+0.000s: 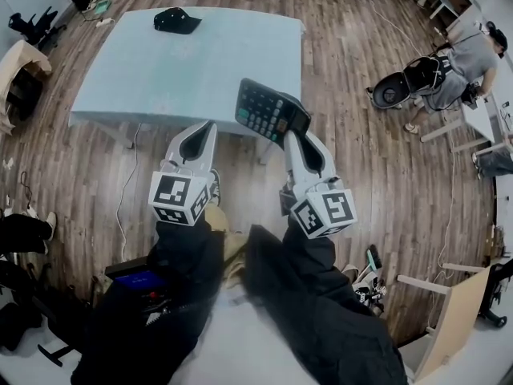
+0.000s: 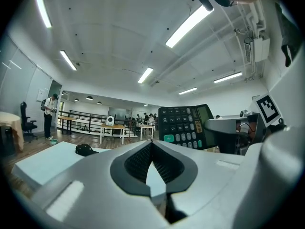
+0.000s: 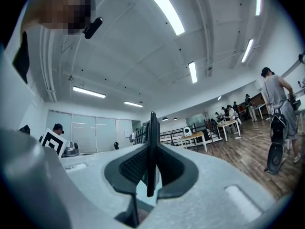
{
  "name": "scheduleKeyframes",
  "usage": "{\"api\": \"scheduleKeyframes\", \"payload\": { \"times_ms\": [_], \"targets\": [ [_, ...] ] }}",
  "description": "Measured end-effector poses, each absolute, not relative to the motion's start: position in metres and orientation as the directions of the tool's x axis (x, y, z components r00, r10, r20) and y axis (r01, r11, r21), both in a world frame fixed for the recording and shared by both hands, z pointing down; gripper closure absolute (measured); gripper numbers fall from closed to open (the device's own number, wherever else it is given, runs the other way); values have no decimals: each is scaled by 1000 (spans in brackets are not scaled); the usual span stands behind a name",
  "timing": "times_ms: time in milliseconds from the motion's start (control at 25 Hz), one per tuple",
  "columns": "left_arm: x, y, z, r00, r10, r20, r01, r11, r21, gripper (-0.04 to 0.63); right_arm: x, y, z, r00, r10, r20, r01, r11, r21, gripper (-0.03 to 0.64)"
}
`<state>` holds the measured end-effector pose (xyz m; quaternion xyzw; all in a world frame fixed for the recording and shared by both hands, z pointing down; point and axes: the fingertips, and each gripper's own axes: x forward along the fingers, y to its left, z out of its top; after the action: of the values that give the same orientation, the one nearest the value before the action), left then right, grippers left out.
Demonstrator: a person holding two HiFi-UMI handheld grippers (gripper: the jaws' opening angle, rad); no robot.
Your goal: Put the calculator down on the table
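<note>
Jaws of the left gripper (image 1: 208,128) meet at their tips, empty, just short of the table (image 1: 160,79). Beside it, the right gripper (image 1: 292,135) pinches the calculator (image 1: 268,109) by its edge, raised above the table's near edge. A black cap (image 1: 176,20) lies at the table's far side.

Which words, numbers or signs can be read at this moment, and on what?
"+": green key on the calculator.
"00": key above it, faint.
Other calculator keys: too small to read.
No words on the cubes, only square marker patterns.
Nothing legible on the cap.
</note>
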<state>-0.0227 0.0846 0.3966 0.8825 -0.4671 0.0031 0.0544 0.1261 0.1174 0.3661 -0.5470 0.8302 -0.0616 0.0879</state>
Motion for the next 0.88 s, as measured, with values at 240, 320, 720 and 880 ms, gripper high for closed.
{"api": "scheduleKeyframes", "payload": {
  "times_ms": [240, 320, 720, 880],
  "targets": [
    [-29, 20, 402, 580, -813, 46, -812, -574, 105, 598, 117, 55, 368, -378, -923, -77, -904, 386, -183, 575],
    [-37, -1, 406, 575, -817, 50, -816, -568, 110, 599, 111, 33, 370, -382, -921, -75, -902, 389, -186, 575],
    [-77, -98, 408, 539, -838, 82, -839, -526, 141, 599, 72, -71, 368, -423, -905, -47, -883, 423, -204, 575],
    [-79, -135, 409, 567, -819, 85, -820, -552, 151, 598, 66, -104, 370, -406, -913, -33, -892, 404, -206, 575]
  ]
}}
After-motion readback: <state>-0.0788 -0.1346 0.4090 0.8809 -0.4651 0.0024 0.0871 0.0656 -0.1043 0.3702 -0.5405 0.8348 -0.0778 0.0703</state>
